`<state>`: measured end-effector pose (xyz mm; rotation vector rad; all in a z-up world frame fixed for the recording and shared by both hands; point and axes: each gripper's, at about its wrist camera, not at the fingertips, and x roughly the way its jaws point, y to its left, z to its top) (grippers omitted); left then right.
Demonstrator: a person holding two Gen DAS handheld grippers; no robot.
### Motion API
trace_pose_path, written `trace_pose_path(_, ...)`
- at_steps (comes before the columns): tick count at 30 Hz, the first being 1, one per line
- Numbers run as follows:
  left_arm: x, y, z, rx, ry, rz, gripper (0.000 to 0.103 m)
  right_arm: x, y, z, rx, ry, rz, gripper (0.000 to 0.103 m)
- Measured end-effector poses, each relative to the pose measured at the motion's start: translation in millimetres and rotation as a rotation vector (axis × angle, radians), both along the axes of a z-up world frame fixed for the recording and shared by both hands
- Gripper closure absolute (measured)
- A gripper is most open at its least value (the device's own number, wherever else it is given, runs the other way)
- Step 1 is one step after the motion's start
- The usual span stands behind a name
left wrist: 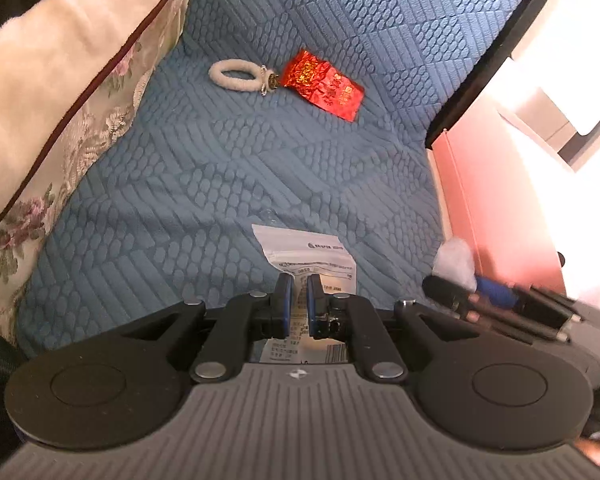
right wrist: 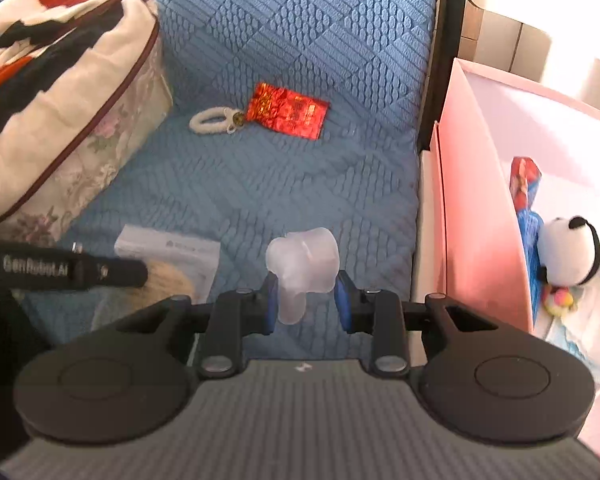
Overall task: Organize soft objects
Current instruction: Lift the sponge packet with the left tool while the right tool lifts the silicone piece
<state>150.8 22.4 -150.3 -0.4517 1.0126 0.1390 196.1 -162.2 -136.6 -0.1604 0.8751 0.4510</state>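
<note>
Left wrist: left gripper (left wrist: 298, 298) clenched on flat white printed plastic pouch (left wrist: 306, 254) above blue quilted sofa cover (left wrist: 204, 168); right wrist: right gripper (right wrist: 309, 295) grasps translucent white squishy lump (right wrist: 304, 266) over same cover, beside pink box (right wrist: 480, 200).

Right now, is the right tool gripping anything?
Yes. The right tool is shut on a translucent soft lump, pinched between both blue pads.
</note>
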Motion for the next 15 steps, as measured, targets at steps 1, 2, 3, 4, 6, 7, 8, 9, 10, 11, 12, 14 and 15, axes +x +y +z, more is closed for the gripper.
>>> trace_pose_path(1,-0.2,-0.5,0.8,0.001,-0.002,-0.002,0.093,-3.0,-0.7,-0.4,-0.004,0.001,0.005,0.07)
trace_pose_path(2,-0.9,-0.5,2.1,0.0,-0.005,-0.003,0.093,-6.3,-1.6,-1.3,-0.007,0.004,0.01,0.07)
trace_pose_path(3,-2.1,-0.7,3.2,-0.001,-0.006,-0.002,0.093,-9.4,-2.3,-2.4,-0.012,0.008,0.014,0.07)
trace_pose_path(4,-3.8,-0.7,4.6,0.0,-0.008,0.002,0.093,-12.3,-3.0,-3.8,-0.017,0.013,0.018,0.07)
trace_pose_path(6,-8.4,-0.8,6.8,-0.003,-0.012,0.013,0.093,-18.4,-7.5,-8.0,-0.038,0.016,0.011,0.07)
trace_pose_path(7,-11.5,-0.9,7.5,-0.006,-0.013,0.017,0.093,-23.1,-8.8,-11.1,-0.049,0.022,0.003,0.07)
trace_pose_path(8,-14.8,-1.6,7.9,-0.009,-0.013,0.016,0.093,-26.8,-9.8,-13.9,-0.055,0.032,0.002,0.07)
trace_pose_path(9,-17.9,-2.6,7.7,-0.008,-0.01,0.013,0.093,-29.6,-10.2,-16.2,-0.06,0.039,0.008,0.07)
trace_pose_path(10,-20.2,-3.9,7.0,-0.006,-0.005,0.013,0.093,-31.9,-9.9,-17.5,-0.064,0.041,0.017,0.07)
trace_pose_path(11,-21.9,-4.7,6.8,-0.005,-0.004,0.009,0.093,-34.1,-9.3,-17.8,-0.069,0.038,0.022,0.07)
trace_pose_path(12,-22.7,-5.6,7.3,-0.006,-0.005,0.007,0.093,-35.1,-8.6,-18.0,-0.075,0.034,0.029,0.07)
trace_pose_path(14,-22.8,-6.1,9.8,-0.004,-0.013,0.005,0.093,-35.2,-6.9,-18.0,-0.082,0.029,0.039,0.07)
trace_pose_path(15,-22.2,-6.0,10.7,-0.001,-0.017,0.005,0.093,-35.3,-6.2,-17.6,-0.083,0.024,0.043,0.07)
